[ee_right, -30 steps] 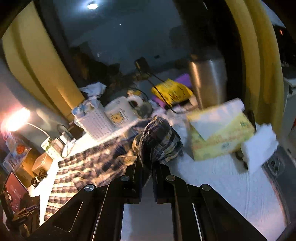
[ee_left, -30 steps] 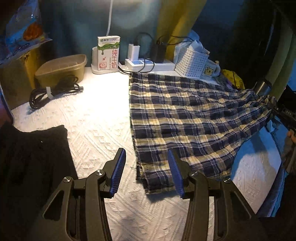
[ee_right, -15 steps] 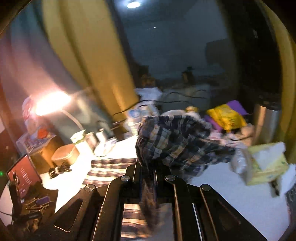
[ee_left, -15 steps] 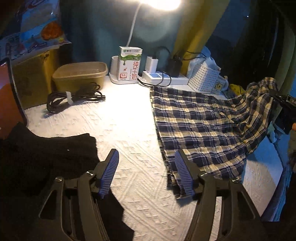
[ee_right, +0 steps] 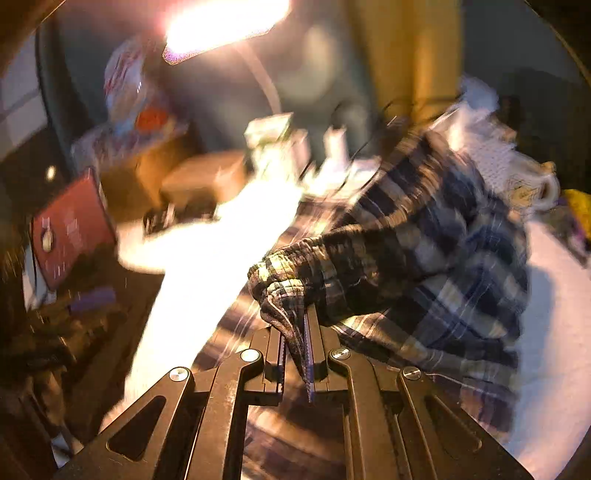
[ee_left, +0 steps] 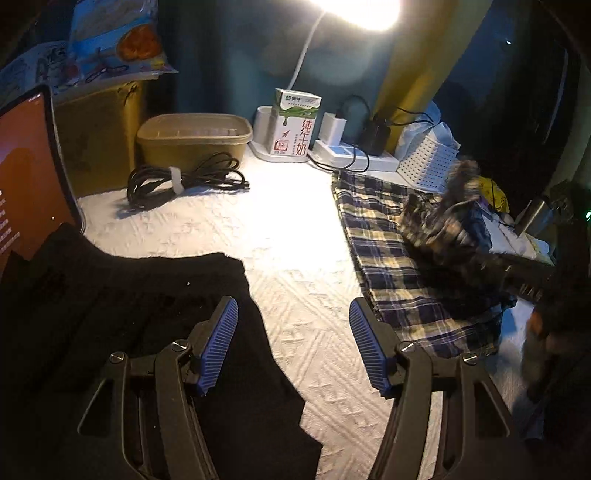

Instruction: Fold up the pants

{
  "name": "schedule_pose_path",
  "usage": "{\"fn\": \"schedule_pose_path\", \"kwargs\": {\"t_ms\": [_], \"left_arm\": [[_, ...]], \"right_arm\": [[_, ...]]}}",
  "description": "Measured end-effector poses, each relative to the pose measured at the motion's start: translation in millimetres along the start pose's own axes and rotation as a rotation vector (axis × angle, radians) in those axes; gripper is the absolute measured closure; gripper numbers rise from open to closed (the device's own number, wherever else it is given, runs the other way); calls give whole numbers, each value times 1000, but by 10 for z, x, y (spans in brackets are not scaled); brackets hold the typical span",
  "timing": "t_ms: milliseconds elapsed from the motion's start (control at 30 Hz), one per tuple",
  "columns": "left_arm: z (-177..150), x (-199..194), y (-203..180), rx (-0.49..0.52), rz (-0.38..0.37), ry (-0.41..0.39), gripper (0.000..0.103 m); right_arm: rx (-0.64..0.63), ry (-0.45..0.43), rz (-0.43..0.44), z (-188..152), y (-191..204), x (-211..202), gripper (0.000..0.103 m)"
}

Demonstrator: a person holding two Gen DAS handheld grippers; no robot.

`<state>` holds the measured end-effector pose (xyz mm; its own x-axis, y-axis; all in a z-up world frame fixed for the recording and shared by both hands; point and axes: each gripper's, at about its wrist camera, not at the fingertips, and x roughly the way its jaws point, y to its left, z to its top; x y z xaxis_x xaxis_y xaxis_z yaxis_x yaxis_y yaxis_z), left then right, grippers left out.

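Observation:
The plaid pants [ee_left: 384, 258] lie on the white textured cloth [ee_left: 280, 236] at the right of the left wrist view. Their far end [ee_left: 447, 221] is lifted and doubled back over the flat part, blurred. In the right wrist view my right gripper [ee_right: 295, 325] is shut on a bunched edge of the pants [ee_right: 443, 258], and the fabric trails off to the right. My left gripper [ee_left: 293, 347] stands open with nothing between its blue pads [ee_left: 218, 343]. It hovers left of the pants' near hem, over the edge of a black garment [ee_left: 129, 317].
Along the back stand a brown tub [ee_left: 192, 136], a coiled black cable [ee_left: 184, 181], a milk carton [ee_left: 293, 127], a power strip with chargers [ee_left: 354, 151] and a white perforated basket [ee_left: 428, 162]. A tablet [ee_left: 26, 177] leans at the left. A bright lamp [ee_left: 354, 11] glares above.
My right gripper has swung the pants' end up and leftward over the flat part. My left gripper has widened and drifted left, off the hem toward the black garment.

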<state>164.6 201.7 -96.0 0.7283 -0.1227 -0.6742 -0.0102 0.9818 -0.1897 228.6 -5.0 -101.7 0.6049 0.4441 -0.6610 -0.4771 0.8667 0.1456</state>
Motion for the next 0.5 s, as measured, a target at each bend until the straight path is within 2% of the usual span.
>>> {"fn": "schedule_pose_path", "kwargs": {"t_ms": [267,433,467,500], "left_arm": [[21,60,-119,16,-9,16,40],[99,183,-400,59,-46,29,40],[125,208,-452,69,-51,31,40],[148,232,-508,79,-56,33,40]], "right_arm": [[-4,35,19,-167,35,92,95],[-85,59,16,-212,44,38,94],[-85,45,27,-226,16,-19,93],[-84,37,39,-237,-12,-66,86]]}}
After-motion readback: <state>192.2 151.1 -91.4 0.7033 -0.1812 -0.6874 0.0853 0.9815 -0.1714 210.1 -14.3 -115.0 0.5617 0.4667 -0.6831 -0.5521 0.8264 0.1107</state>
